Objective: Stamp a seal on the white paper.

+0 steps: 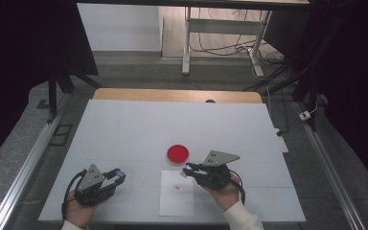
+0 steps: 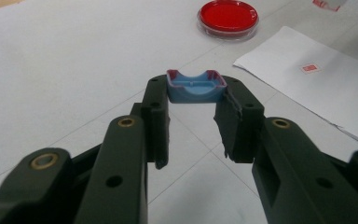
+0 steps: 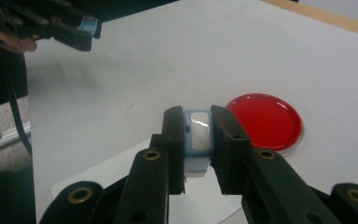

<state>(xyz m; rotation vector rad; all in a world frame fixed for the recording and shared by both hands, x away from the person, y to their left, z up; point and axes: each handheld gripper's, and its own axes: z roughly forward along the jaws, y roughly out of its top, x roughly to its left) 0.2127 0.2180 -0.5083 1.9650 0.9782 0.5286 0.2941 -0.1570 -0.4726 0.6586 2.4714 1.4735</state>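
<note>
My left gripper [image 2: 195, 95] is shut on a small blue cap with a reddish rim [image 2: 195, 87], pinched at the tips; in the high view that left gripper [image 1: 119, 175] lies low at the front left of the table. My right gripper [image 3: 197, 133] is shut on a small white and pale-blue block [image 3: 198, 135], and in the high view that right gripper [image 1: 188, 170] hovers over the top right corner of a white paper sheet [image 1: 176, 194]. A red-filled petri dish [image 1: 178, 154] sits just beyond the sheet. A small red square mark [image 1: 178, 187] lies on the paper.
The white table top [image 1: 139, 124] has a wooden strip along its far edge. Metal rails run down both sides of the table. A power strip [image 1: 281, 142] hangs at the right edge, with desk legs and cables on the floor behind.
</note>
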